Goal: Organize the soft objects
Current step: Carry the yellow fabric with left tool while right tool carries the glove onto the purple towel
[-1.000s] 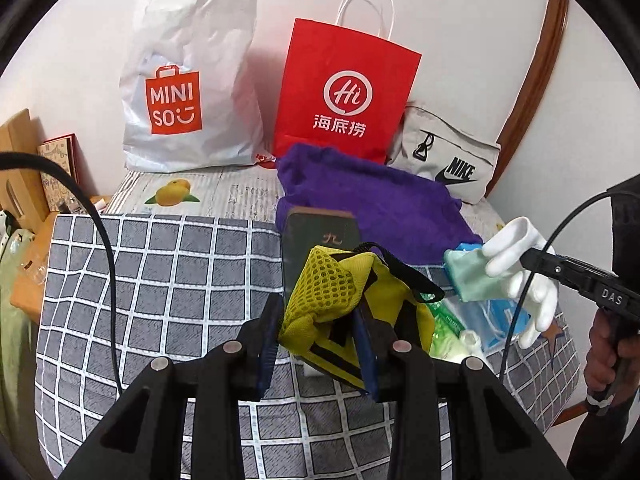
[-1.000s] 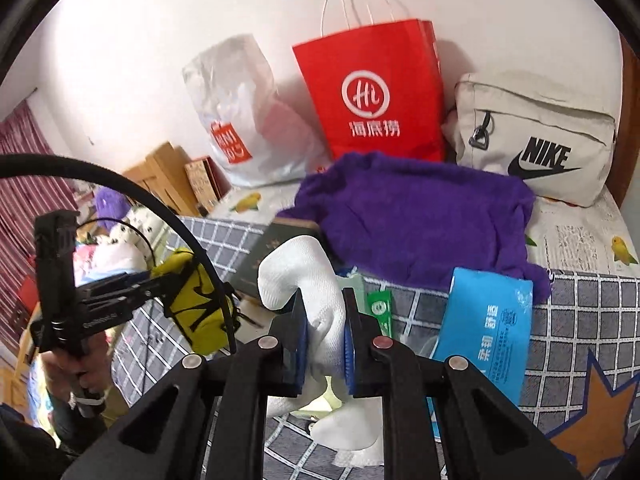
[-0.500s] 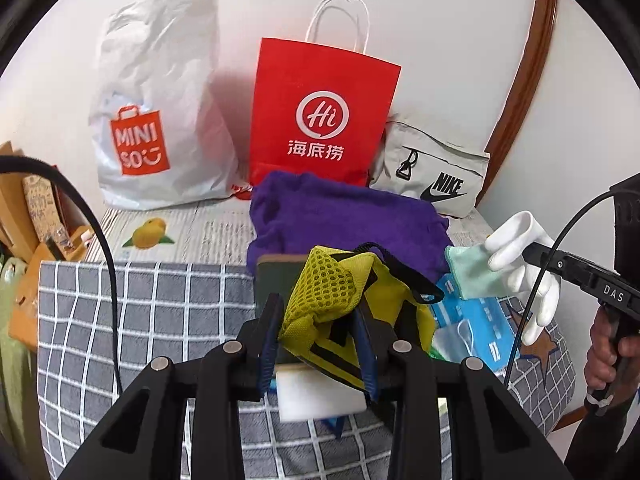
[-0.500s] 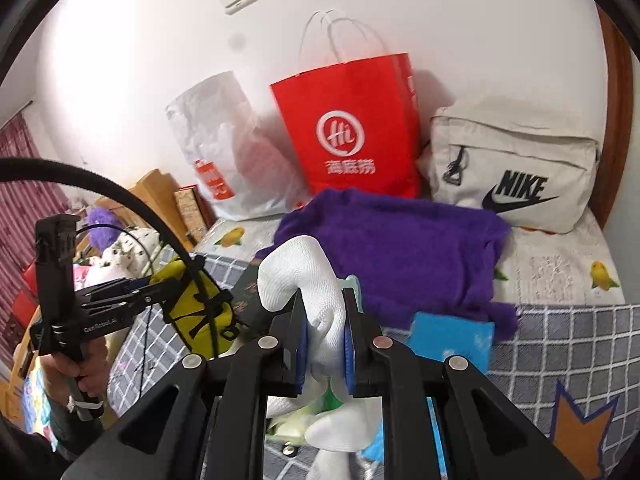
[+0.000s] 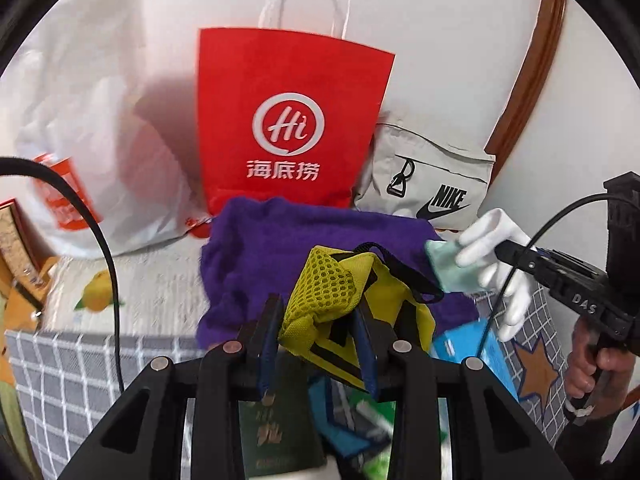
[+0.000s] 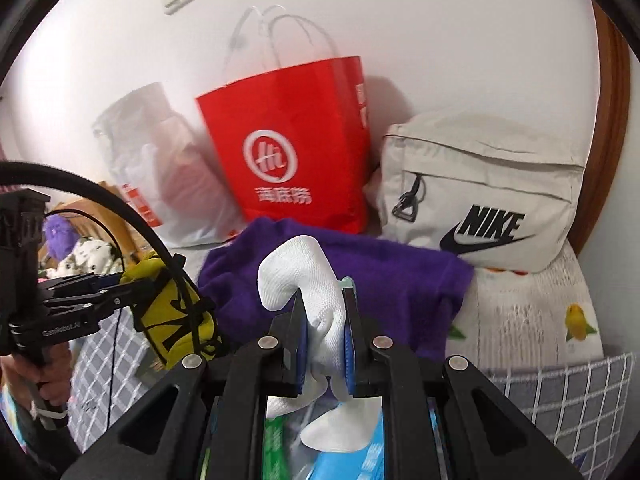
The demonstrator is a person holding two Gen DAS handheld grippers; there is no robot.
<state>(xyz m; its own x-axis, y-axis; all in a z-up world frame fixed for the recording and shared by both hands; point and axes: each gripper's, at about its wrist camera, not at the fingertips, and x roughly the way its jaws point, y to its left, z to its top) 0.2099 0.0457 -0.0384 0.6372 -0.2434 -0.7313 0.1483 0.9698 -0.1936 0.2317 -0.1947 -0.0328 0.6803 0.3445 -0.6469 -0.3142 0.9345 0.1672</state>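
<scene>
My left gripper (image 5: 318, 312) is shut on a yellow mesh pouch (image 5: 332, 292) with black straps, held up over the bed. In the right wrist view that pouch (image 6: 172, 312) hangs at the left. My right gripper (image 6: 325, 312) is shut on a white glove (image 6: 308, 276) together with a pale green cloth; the left wrist view shows the glove (image 5: 496, 248) and the cloth (image 5: 448, 268) at the right. A purple towel (image 5: 288, 248) lies on the bed just beyond both grippers.
Against the wall stand a white plastic bag (image 5: 80, 128), a red paper bag (image 5: 288, 120) and a beige Nike pouch (image 6: 480, 188). A dark green booklet (image 5: 276, 436) and blue and green packets (image 5: 476, 344) lie on the checked blanket (image 5: 80, 380) below.
Both grippers have moved forward toward the red bag and the wall, carrying the pouch and the glove. The purple towel now lies close under them. Both grips are unchanged.
</scene>
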